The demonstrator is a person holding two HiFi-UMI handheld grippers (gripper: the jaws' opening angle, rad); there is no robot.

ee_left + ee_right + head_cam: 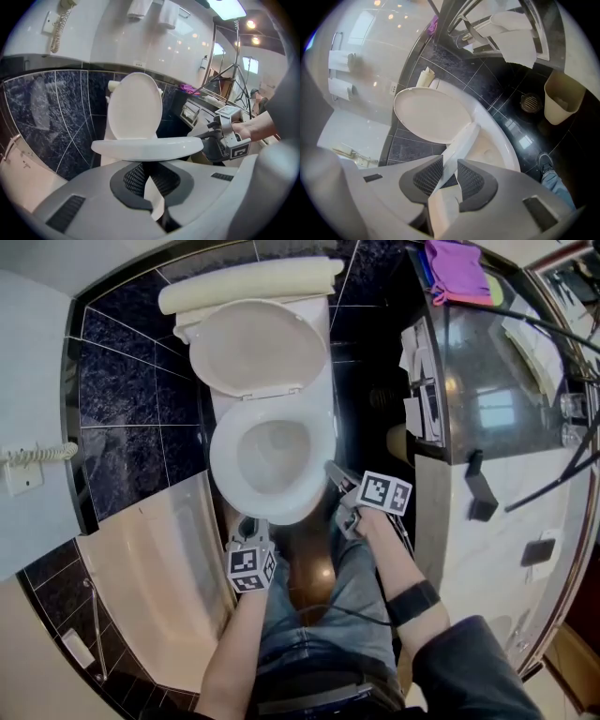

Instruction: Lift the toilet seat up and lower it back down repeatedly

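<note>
We see one toilet seat (464, 138), pinched by our right hand-held gripper (450, 161). Our left hand-held gripper (150, 171) is slightly open, empty.

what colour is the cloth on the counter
Purple cloth, clearest in the head view.

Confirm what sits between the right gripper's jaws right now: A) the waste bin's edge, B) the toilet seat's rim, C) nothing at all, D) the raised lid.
B: in the right gripper view the toilet seat runs edge-on between the pads of the right gripper, while the lid stands raised beyond it.
</note>
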